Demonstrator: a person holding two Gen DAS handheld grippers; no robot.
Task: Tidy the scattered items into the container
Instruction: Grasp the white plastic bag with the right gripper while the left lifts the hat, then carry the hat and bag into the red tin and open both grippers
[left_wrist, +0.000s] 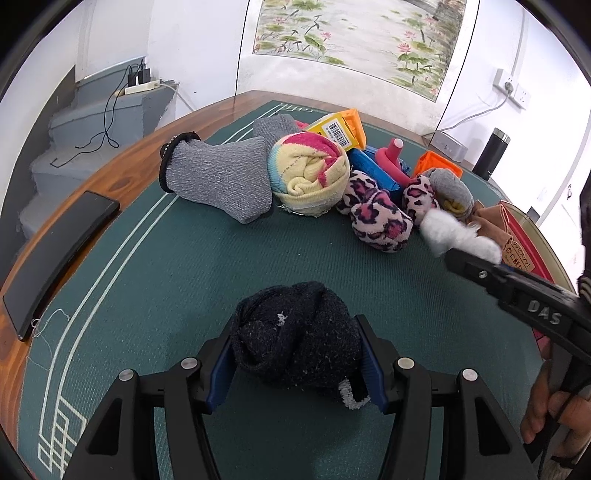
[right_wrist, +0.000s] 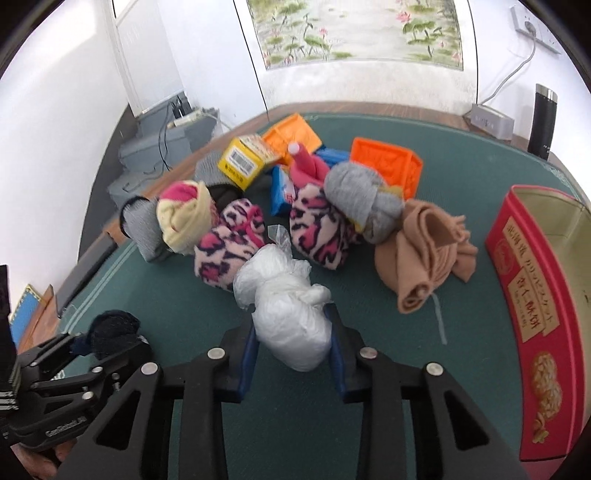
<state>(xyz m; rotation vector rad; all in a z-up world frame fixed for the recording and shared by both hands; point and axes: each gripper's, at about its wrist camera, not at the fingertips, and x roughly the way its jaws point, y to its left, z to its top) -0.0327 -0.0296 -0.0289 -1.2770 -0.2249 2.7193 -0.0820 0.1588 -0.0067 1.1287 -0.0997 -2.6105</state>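
Two grips: left tongs clamp fuzzy navy rolled sock; right tongs clamp crinkled white plastic bundle.

a wooden surface covered by a dark green mat with pale line borders. a black phone lies on the bare wood at the left edge. clustered on the mat: a grey sock, a striped pink and yellow rolled sock, two leopard-print rolls, a grey rolled sock, a tan cloth bundle, a yellow box, orange crates and a blue packet. a red biscuit tin stands open on the right. a black flask and a grey box sit on the wood at the far edge.
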